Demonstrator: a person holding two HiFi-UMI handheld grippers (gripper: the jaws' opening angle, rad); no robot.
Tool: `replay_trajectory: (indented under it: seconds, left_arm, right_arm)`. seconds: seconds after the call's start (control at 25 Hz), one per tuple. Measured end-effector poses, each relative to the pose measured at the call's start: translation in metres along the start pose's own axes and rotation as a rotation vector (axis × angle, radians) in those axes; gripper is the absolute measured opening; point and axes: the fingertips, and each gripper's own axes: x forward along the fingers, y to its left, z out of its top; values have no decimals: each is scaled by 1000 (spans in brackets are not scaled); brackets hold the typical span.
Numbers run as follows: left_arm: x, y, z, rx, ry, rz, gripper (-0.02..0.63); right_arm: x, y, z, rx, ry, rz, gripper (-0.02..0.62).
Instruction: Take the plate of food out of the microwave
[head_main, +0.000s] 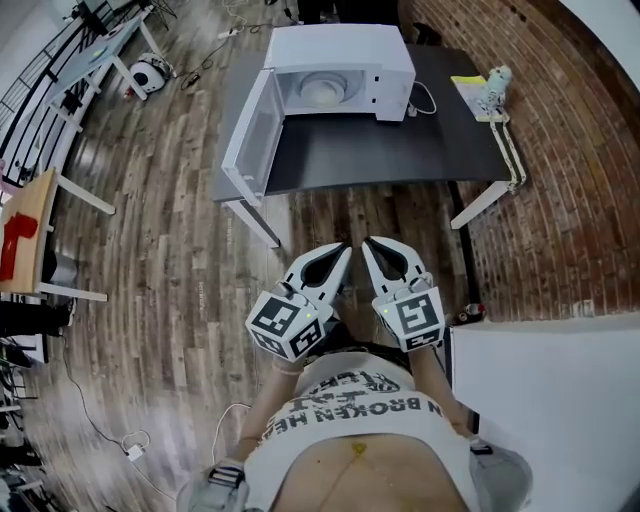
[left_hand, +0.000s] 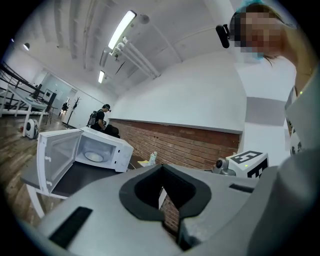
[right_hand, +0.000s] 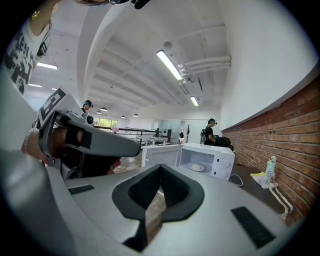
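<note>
Bystander (left_hand: 101, 117) behind microwave (left_hand: 102, 150), gripper views only

Pale grey shells on left gripper (head_main: 342, 249) and right gripper (head_main: 371, 244); black pads line jaws, black slots on top. White left cube (head_main: 290, 322) and right cube (head_main: 412, 318) carry black square markers, lower centre of frame. White shirt (head_main: 350, 412), black lettering.

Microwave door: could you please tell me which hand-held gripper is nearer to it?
Left. The left hand-held gripper is short of the open microwave door, slightly to its right; the right hand-held gripper is farther right.
</note>
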Motion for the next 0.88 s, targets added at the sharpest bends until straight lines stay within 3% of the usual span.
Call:
replay_trajectory:
  seconds: [0.52,0.88]
  left_arm:
    - [10,61,8,-1,55,-43,6]
    - [17,92,8,-2,70,13,6]
  right_arm:
    - [63,2,4,9,33,-15,8]
    - [95,-2,4,7,48,45,8]
